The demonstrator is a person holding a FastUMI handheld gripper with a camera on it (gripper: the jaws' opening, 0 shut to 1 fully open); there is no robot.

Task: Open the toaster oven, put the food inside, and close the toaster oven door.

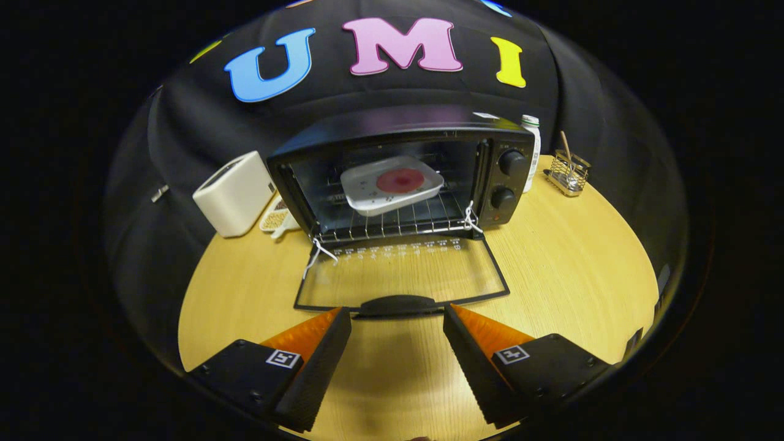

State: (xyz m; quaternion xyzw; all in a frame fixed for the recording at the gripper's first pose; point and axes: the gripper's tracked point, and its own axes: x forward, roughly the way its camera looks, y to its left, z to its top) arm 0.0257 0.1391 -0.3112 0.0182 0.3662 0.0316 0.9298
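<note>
Gripper-mounted fisheye, low over table [569,257], facing toaster oven [398,177] nearby, booth wall beyond

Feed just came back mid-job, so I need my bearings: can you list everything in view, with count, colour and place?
Toaster oven: one, black, at the back of the table, door folded down flat toward the claw.
Plate: one, white, on the oven rack, holding a red round piece of food.
Knobs: two, black, on the oven's front panel.
Toaster: one, white, beside the oven.
Small dish: one, pale, between toaster and oven.
Bottle: one, white, behind the oven.
Wire holder: one, metallic, past the knob side, stick inside.
Table: one, light wood.
Claw: one, open, fingers either side of the door handle, not touching it.
</note>
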